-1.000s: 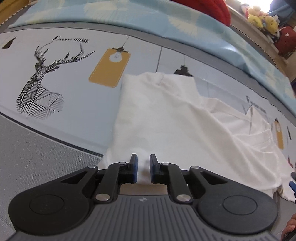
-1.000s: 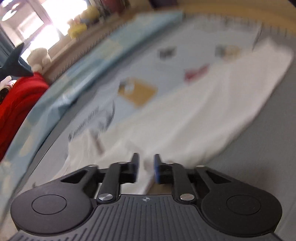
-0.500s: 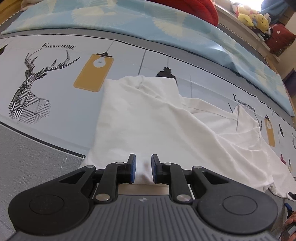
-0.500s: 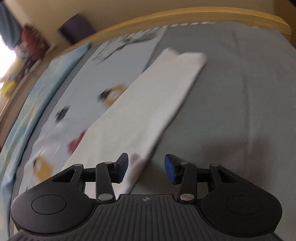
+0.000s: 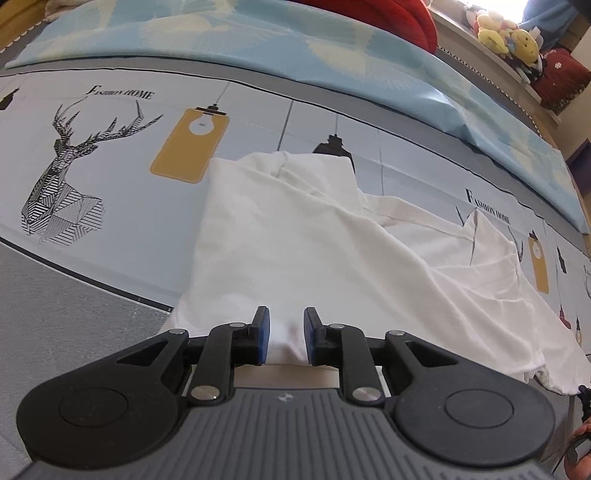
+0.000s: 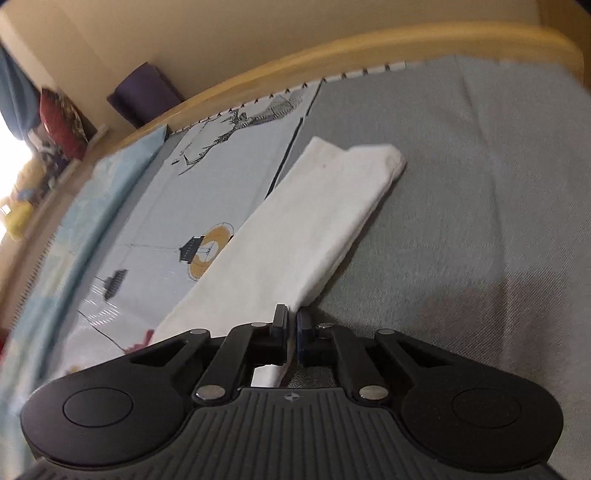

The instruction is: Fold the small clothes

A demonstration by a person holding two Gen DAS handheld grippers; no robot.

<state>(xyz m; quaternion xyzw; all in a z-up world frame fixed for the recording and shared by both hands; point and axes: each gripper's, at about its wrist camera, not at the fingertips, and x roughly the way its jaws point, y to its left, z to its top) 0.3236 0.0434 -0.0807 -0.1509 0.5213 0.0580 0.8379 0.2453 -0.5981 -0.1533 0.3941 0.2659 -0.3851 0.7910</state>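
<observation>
Where the grey part of the bed meets the printed sheet, a white shirt lies spread out. In the left view a deer picture is on the far left of the sheet, then a yellow lamp picture, then the shirt, which runs off to the right in soft wrinkles. A blue blanket lies along the far side, and stuffed toys sit on a ledge at the top right. The left tongs stand a little apart, with the near edge of the shirt bunched up between the blue pads; I cannot tell if the pads press on it.

In the right view the printed sheet is on the left, the shirt lies in a long folded strip in the middle, and the grey bed is on the right. The right tongs have just snapped closed and pinch the near end of the shirt. A wooden bed rail curves along the far edge.
</observation>
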